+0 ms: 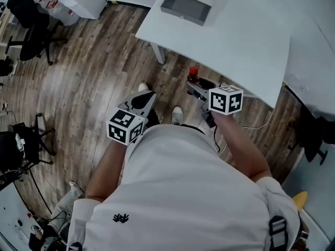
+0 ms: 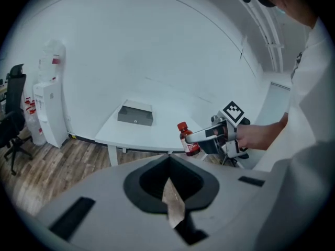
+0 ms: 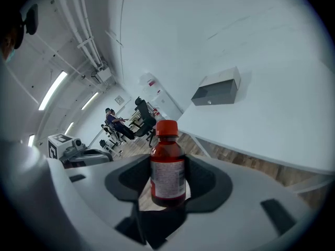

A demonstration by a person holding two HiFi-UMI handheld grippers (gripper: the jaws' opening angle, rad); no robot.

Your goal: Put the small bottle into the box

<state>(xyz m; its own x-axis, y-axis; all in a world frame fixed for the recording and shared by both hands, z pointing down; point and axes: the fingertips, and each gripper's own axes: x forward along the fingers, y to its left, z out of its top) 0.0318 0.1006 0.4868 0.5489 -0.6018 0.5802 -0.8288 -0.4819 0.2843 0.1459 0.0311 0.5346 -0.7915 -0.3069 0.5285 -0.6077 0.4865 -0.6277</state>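
White bench (image 1: 246, 41) carries the grey box (image 1: 186, 7), well apart from both claws. Left claw (image 1: 142, 102) clenched, empty. Right claw (image 1: 194, 89) grasps the small bottle (image 3: 168, 166), upright. Judged step: transport. Next move: reach over the bench and lower the bottle into the box.

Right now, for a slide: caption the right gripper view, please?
Right tool holds the upright red-capped small bottle, white table and grey box ahead.

On the white table (image 1: 235, 41), one grey box (image 1: 187, 6)
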